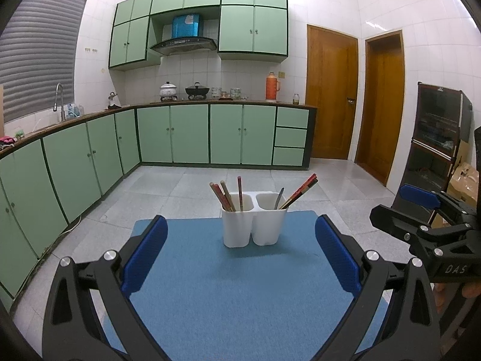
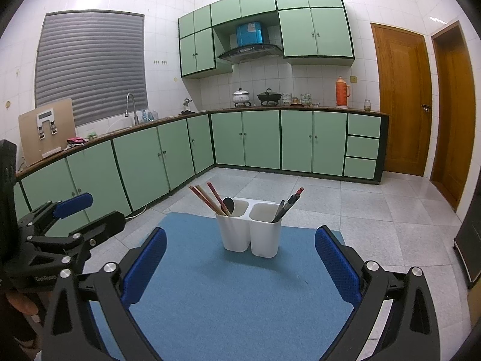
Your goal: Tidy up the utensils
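A white two-cup utensil holder [image 1: 254,221] [image 2: 249,230] stands at the far middle of the blue mat [image 1: 234,294] [image 2: 237,297]. Its left cup holds several chopsticks [image 1: 225,195] [image 2: 209,198] and a dark spoon [image 2: 228,204]. Its right cup holds a metal spoon [image 1: 279,198] and more chopsticks [image 1: 302,191] [image 2: 290,204]. My left gripper [image 1: 240,249] is open and empty, short of the holder. My right gripper [image 2: 240,258] is open and empty, also short of it. Each gripper shows at the side of the other's view [image 1: 421,210] [image 2: 72,213].
The mat lies on a small table over a grey tiled floor [image 1: 345,186]. Green kitchen cabinets [image 1: 180,134] run along the left and back. Two wooden doors [image 1: 330,90] stand at the right, and a dark cabinet [image 1: 436,138] stands to the right.
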Motion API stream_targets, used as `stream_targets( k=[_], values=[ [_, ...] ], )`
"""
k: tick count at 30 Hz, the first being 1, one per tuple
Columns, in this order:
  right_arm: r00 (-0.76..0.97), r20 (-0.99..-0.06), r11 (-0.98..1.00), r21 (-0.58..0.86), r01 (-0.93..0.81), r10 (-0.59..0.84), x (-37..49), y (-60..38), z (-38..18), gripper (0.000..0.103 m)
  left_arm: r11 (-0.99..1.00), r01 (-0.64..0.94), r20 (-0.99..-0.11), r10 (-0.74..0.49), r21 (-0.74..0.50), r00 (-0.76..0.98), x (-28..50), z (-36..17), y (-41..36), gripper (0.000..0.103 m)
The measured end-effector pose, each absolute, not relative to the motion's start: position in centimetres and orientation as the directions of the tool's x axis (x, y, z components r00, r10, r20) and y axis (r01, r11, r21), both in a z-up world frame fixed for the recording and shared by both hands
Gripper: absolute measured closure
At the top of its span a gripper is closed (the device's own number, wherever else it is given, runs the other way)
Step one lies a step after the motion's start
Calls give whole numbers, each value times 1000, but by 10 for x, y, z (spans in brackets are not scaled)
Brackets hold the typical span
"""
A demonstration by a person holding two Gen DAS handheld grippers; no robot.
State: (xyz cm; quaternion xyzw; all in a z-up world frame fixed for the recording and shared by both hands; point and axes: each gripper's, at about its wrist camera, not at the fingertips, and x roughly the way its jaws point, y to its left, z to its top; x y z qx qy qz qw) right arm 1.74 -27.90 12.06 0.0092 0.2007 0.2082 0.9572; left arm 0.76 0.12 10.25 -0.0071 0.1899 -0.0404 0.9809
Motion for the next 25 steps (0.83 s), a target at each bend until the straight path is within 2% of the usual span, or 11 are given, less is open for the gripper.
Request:
stream_targets(
  k=[25],
  values=[
    [832,-394,918,94,-385,390,20,-283,115,6,997,74,-394,-83,-38,915,15,99,0,7]
  ],
)
